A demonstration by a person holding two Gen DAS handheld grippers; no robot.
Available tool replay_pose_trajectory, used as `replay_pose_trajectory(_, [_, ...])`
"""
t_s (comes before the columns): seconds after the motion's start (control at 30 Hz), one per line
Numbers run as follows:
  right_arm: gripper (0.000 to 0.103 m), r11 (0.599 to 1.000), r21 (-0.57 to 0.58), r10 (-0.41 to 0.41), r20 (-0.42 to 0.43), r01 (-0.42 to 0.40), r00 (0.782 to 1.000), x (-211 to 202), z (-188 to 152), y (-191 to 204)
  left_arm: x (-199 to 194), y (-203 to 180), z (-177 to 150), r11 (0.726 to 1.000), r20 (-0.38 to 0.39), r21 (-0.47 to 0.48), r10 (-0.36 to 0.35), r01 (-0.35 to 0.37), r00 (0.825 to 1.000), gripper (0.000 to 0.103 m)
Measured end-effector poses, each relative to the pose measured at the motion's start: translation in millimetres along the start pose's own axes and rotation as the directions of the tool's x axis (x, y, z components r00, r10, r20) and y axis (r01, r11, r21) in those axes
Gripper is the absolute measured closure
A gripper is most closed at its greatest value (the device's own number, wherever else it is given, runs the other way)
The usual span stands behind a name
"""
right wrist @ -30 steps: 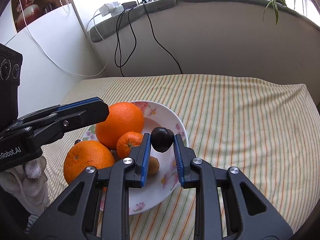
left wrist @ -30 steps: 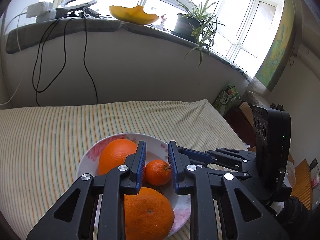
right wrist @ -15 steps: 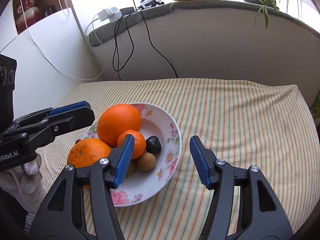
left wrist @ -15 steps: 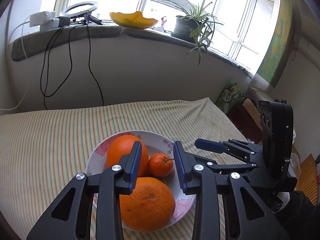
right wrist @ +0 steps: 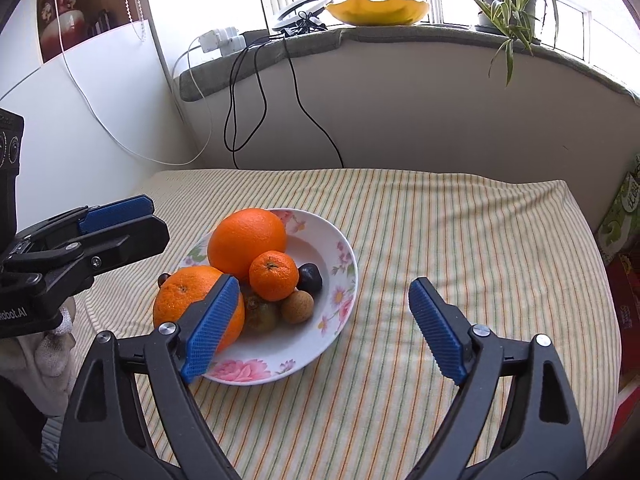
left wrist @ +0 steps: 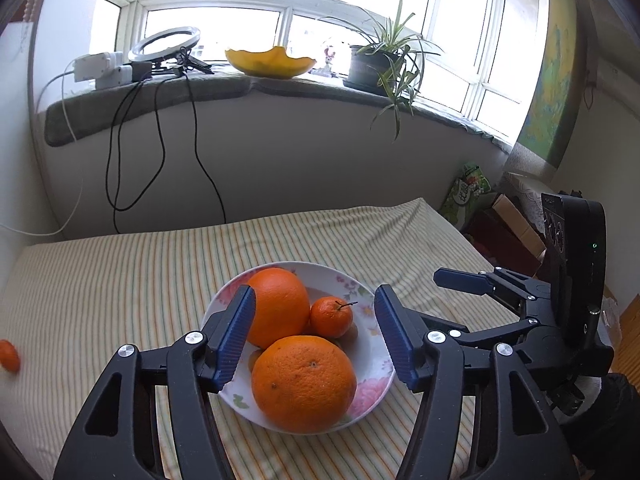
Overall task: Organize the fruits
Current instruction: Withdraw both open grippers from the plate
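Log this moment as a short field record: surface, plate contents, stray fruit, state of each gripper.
surface: striped cloth
plate: white floral plate on the cloth
contents: two large oranges, small mandarin, dark plum-like fruit, brown round fruit, greenish-brown fruit
stray fruit: small orange fruit on the cloth at the left edge of the left view
left hand-held gripper: open, empty, jaws just opening
right hand-held gripper: open, empty, jaws just opening

The right gripper (right wrist: 326, 322), its blue-padded jaws just spread wide and empty, hovers over a white floral ceramic plate (right wrist: 344, 292) on the striped bench (right wrist: 460, 232). Two large oranges (right wrist: 248, 240), a small tangerine (right wrist: 274, 275), a dark plum (right wrist: 310, 277) and brown fruits (right wrist: 297, 307) fill it. The left gripper (right wrist: 116, 216) enters at nine o'clock.
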State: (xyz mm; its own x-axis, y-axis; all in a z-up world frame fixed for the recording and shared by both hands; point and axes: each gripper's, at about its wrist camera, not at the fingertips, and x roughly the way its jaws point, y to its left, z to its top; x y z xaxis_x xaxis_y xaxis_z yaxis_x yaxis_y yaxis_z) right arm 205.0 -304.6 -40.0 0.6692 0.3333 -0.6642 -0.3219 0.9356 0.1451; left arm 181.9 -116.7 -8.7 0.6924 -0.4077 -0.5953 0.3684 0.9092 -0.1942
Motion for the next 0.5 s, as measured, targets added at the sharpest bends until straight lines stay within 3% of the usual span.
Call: replay_pose_trajectory(0.5, [0.011,0.999,-0.037,-0.004,0.060,0.006,0.998,-30.1,-7.3,29.7,-32.5,8.5,-8.7,0.998,0.040,0.027,0.050,-0.051,0.998,0.042])
